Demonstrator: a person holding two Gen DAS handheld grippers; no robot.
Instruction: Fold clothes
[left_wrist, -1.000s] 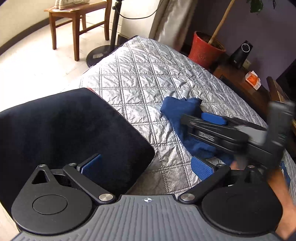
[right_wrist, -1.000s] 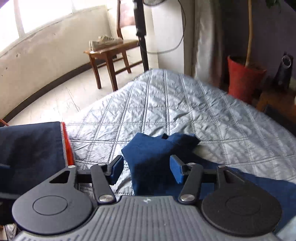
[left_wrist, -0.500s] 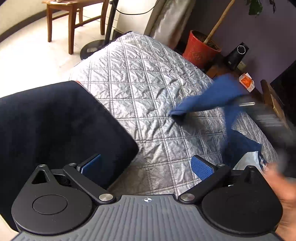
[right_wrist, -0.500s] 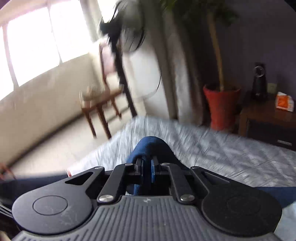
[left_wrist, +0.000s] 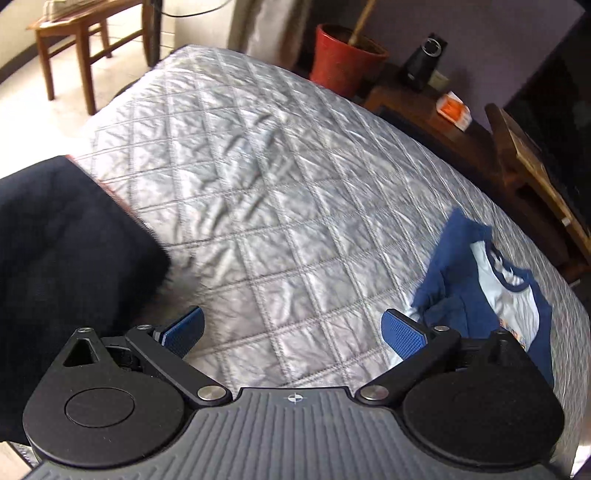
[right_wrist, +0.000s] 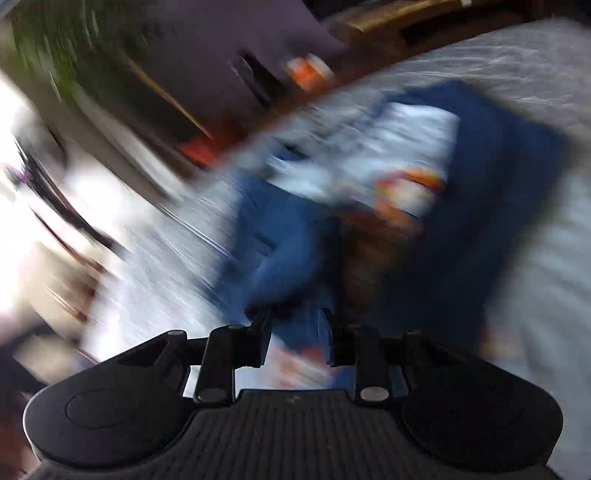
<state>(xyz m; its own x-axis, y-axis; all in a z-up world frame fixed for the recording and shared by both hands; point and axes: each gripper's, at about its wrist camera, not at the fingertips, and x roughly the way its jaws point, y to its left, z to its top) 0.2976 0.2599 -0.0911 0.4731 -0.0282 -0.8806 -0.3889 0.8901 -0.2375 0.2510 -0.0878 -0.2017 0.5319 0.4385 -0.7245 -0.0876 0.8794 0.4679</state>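
A blue and white T-shirt (left_wrist: 491, 295) lies on the grey quilted bed (left_wrist: 277, 192) at the right, with its blue sleeve folded in over the body. In the heavily blurred right wrist view the same shirt (right_wrist: 406, 155) fills the middle. My right gripper (right_wrist: 294, 330) hovers low over it; its jaws are opening, with a bunch of blue sleeve cloth lying loose between them. My left gripper (left_wrist: 291, 328) stands wide open over bare quilt, holding nothing. A dark navy garment (left_wrist: 66, 258) lies at the bed's left edge, beside the left finger.
Beyond the bed stand a red plant pot (left_wrist: 343, 55), a dark wooden side table (left_wrist: 406, 99) with a black speaker (left_wrist: 424, 55) and an orange box (left_wrist: 452, 107), and a wooden stool (left_wrist: 74, 22) on the pale floor. Wooden furniture (left_wrist: 535, 177) lines the right side.
The right gripper shut on the blue sleeve, swung it fast to the right over the shirt while rolling, and its jaws have parted again. The left gripper drifted right, still open.
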